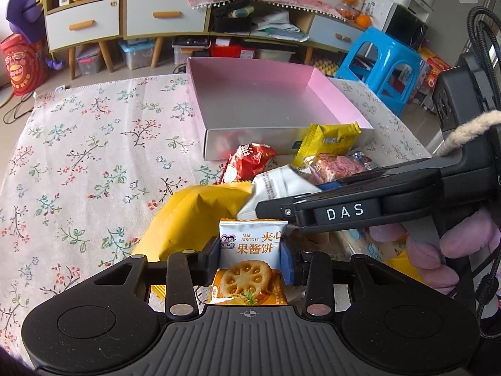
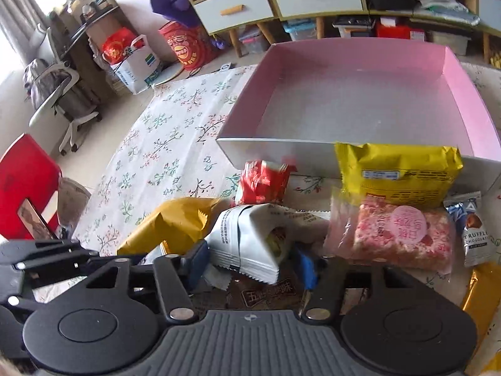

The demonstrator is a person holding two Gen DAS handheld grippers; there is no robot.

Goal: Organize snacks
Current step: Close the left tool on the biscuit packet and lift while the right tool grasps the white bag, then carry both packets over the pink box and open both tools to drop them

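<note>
Two grippers are working a heap of snack packets lying on a floral tablecloth (image 1: 94, 131) just in front of a pink box (image 1: 328, 94), which is sitting with its floor bare. Largest in the heap, a mustard-yellow pouch (image 1: 194, 216) is lying at the left, its long axis running diagonally away toward the red packet (image 1: 250, 159). Behind, a yellow packet (image 2: 397, 172) is leaning against the box's near wall, long axis across the view, with a pink rice-crisp bar (image 2: 404, 235) just before it. The right gripper (image 2: 250, 263) is straddling a white packet (image 2: 250, 241), jaws at middling width; whether the pads are pressing I cannot tell. That packet is tilting up, its crimped end pointing toward the camera. The left gripper (image 1: 250, 250) is clamping a jam biscuit packet (image 1: 250, 244), standing upright, long axis vertical. In my judgement the white packet could be slipping free on lifting, since the slick film is bulging between the pads, and the two tools are crowding closely enough to be knocking each other.
</note>
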